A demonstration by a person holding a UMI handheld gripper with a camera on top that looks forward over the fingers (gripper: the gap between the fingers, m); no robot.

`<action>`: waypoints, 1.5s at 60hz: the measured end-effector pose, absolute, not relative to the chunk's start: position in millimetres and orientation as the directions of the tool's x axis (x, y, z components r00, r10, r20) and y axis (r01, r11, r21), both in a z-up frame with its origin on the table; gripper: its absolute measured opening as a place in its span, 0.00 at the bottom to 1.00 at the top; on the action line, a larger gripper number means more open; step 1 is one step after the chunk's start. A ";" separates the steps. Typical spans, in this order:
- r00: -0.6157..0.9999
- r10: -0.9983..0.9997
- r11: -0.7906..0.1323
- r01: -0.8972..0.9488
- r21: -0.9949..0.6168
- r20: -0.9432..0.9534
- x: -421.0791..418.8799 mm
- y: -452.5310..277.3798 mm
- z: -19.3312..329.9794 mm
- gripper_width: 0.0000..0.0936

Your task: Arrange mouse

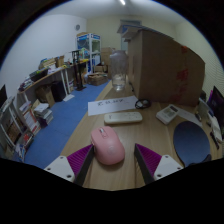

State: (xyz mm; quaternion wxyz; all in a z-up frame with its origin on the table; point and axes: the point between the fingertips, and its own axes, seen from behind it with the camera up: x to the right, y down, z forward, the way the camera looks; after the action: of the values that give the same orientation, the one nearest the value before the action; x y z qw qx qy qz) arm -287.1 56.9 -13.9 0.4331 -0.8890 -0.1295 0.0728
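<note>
A pink computer mouse [107,145] lies on the wooden desk [135,137], its near end between my two fingertips with a gap at each side. My gripper [111,162] is open. The left purple pad [82,156] and the right purple pad [146,156] flank the mouse without touching it. A blue mouse mat [192,141] lies on the desk to the right of the mouse.
A white keyboard-like device [124,117] lies just beyond the mouse. A clear jug [119,70] stands further back, next to a large cardboard box [165,60]. A small white calculator-like thing [168,113] lies to the right. Shelves [30,110] line the left beside blue floor.
</note>
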 end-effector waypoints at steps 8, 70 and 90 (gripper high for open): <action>0.965 0.261 -0.594 0.147 -0.791 -0.016 -293.7 75.1 -14.1 0.90; 0.996 0.010 -0.473 0.086 -0.877 0.093 -30.8 139.8 125.1 0.37; 0.998 0.047 -0.631 0.061 -0.773 0.040 3.6 118.9 -12.9 0.42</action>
State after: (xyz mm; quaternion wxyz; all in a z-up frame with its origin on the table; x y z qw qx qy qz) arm 3.6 118.9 -12.9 0.4283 -0.9031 -0.0297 -0.0081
